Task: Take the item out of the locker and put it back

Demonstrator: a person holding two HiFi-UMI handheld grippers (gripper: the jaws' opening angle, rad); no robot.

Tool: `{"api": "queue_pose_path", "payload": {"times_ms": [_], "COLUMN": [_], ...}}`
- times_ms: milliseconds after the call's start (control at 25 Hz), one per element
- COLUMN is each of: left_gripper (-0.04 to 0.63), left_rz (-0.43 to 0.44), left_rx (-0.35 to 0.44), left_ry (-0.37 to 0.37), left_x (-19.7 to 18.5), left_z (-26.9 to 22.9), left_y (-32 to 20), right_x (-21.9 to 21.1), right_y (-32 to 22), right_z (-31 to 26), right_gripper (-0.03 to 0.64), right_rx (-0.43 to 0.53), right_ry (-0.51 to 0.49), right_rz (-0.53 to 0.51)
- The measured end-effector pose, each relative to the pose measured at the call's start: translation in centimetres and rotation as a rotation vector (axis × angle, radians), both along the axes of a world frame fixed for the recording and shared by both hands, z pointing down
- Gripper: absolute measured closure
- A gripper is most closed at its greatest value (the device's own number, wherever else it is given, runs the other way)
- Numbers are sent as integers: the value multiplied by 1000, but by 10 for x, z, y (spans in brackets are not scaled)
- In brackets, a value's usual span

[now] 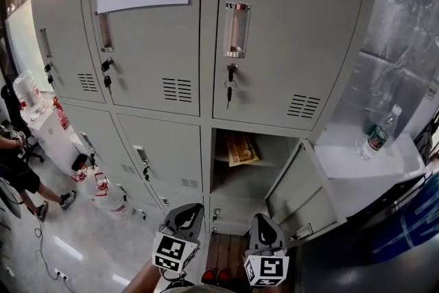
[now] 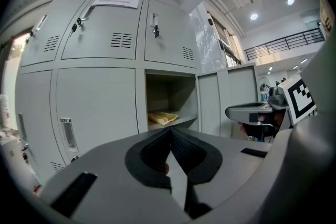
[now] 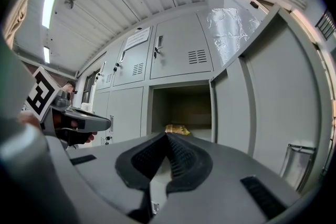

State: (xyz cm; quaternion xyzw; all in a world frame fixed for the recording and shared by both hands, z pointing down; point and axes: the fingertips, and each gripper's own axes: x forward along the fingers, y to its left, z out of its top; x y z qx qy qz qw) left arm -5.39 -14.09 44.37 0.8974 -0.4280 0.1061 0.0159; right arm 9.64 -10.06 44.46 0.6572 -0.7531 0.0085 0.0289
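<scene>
Locker door (image 1: 302, 194) open | yellow packet (image 1: 241, 147) lies on the shelf inside, untouched | left gripper (image 1: 186, 209) and right gripper (image 1: 263, 219) both closed, empty, short of the opening | judged: taking out and returning both pending

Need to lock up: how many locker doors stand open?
1: the locker door below the top-right one, swung out rightward, a yellow packet inside. Lockers cut off at left may hide more.

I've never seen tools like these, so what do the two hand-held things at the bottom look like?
The left gripper and right gripper are grey plastic shells with ribbed black pads. Each carries a cube with black-and-white square markers.
</scene>
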Motion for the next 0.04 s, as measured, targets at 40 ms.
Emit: {"api": "queue_pose_path", "payload": {"times_ms": [40], "left_gripper": [574], "left_rz": [1], "left_rx": [0], "left_ry": [-1], "left_x": [0], "left_z": [0], "left_y": [0], "right_x": [0], "right_y": [0], "right_z": [0], "right_gripper": [600], "right_rx": [0], "right_ry": [-2], "right_rz": [0]}}
